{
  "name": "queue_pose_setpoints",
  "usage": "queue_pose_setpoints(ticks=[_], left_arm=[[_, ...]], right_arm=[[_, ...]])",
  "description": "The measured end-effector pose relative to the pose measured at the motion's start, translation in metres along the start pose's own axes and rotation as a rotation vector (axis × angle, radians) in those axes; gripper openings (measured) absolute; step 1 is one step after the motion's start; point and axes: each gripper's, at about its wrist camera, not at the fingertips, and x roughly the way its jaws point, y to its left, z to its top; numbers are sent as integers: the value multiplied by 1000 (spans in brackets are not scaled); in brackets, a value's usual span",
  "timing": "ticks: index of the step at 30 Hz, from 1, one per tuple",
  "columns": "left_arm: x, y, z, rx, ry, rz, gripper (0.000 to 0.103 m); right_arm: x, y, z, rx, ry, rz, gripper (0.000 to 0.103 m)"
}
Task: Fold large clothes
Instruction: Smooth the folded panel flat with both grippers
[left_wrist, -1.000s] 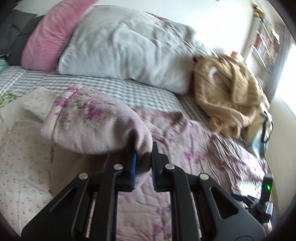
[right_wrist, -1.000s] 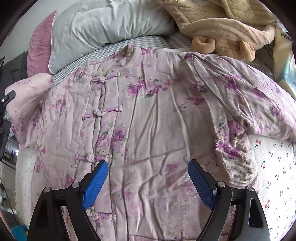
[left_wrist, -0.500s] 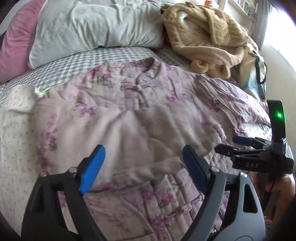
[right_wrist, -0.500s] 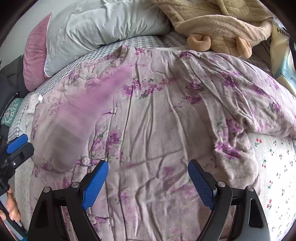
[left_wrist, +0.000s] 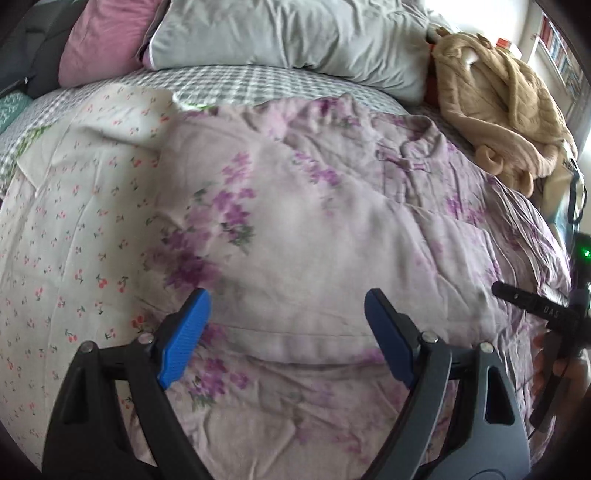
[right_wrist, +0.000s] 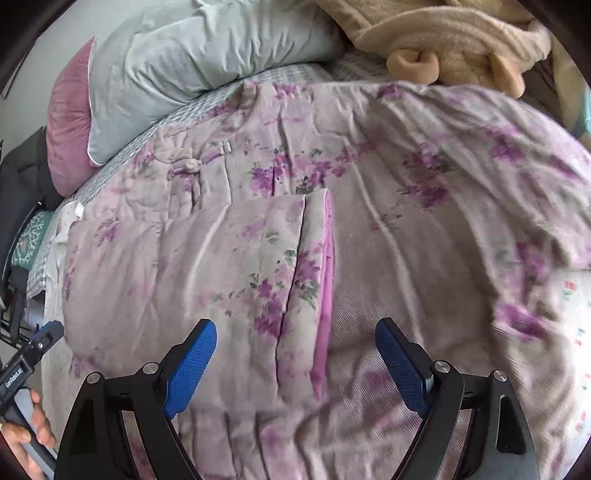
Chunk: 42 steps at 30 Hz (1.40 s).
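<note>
A large pale pink jacket with purple flowers (left_wrist: 332, 229) lies spread on the bed, collar and knot buttons toward the pillows. Its left sleeve (right_wrist: 229, 273) lies folded across the chest, cuff near the middle. My left gripper (left_wrist: 286, 328) is open and empty, just above the folded sleeve. My right gripper (right_wrist: 295, 365) is open and empty, hovering over the sleeve cuff (right_wrist: 314, 280). The right gripper's body shows at the right edge of the left wrist view (left_wrist: 546, 314). The jacket's right sleeve (right_wrist: 517, 177) lies spread out to the right.
A grey pillow (left_wrist: 288, 33) and a pink pillow (left_wrist: 103, 37) lie at the head of the bed. A tan fleece garment (left_wrist: 495, 99) is heaped at the far right. A cherry-print sheet (left_wrist: 74, 229) covers the bed to the left.
The left gripper carried the sleeve over the jacket's chest, let it go and opened. The sleeve now lies flat across the front. The right gripper stayed open and moved slightly left.
</note>
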Motion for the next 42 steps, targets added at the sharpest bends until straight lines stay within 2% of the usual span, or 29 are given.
queue_pose_setpoints(ticks=[1,2,3,4,5,7,8,10,12,14,16,17,19,20,21,22,24,25,26,28,31,34,37,39,42], left_arm=[[3,3,0,-11,-2,-10,85],[6,6,1,-20,-7,-20,85],[7,8,1,-23,-16,-22,81],[6,11,3,-24,-38,-18,79],[4,13,4,-23,-59,-16,77],[1,16,8,-18,-99,-30,74],[-1,17,9,-15,-114,-41,71],[0,18,10,-9,-125,-85,67],[5,17,9,-12,-115,-106,65],[15,15,7,-5,-82,-97,65],[26,13,4,8,-48,-68,65],[33,14,2,13,-24,-49,65],[42,14,-1,19,13,-32,65],[43,14,-2,22,13,-29,65],[42,13,-2,26,15,-26,65],[41,10,0,35,27,-10,65],[35,3,5,47,45,26,68],[29,0,6,43,45,38,71],[25,-3,7,32,51,43,82],[20,-4,8,7,75,37,87],[10,-10,4,-1,122,24,87],[-1,-21,1,4,154,43,89],[-24,-35,-1,38,115,23,89],[-39,-44,-4,47,89,12,96],[-60,-55,-9,38,56,-22,100]], right_arm=[[10,2,0,1,11,21,86],[19,5,-1,-7,18,36,68],[23,12,0,-27,15,38,58],[24,21,2,-60,5,21,26],[20,27,6,-89,-18,4,17],[-1,36,17,-117,-98,24,17],[-22,43,24,-147,-178,44,17],[-58,57,35,-211,-316,68,17],[-85,67,40,-280,-444,50,17],[-88,68,47,-296,-481,-11,18],[-68,55,54,-258,-415,-55,23],[-51,46,56,-226,-358,-81,26],[-13,28,51,-189,-216,-145,27],[11,20,46,-193,-130,-207,28],[28,17,42,-206,-71,-265,32],[37,12,36,-221,-37,-283,38],[29,9,29,-220,-95,-295,57],[21,8,30,-206,-109,-305,74],[13,7,30,-200,-117,-294,78],[-2,5,30,-200,-131,-247,78],[-31,-3,29,-181,-120,-211,80],[-59,-19,26,-144,-109,-188,81],[-94,-49,22,-73,-114,-171,82],[-110,-72,25,-18,-129,-179,82],[-133,-114,14,84,-135,-193,83]])
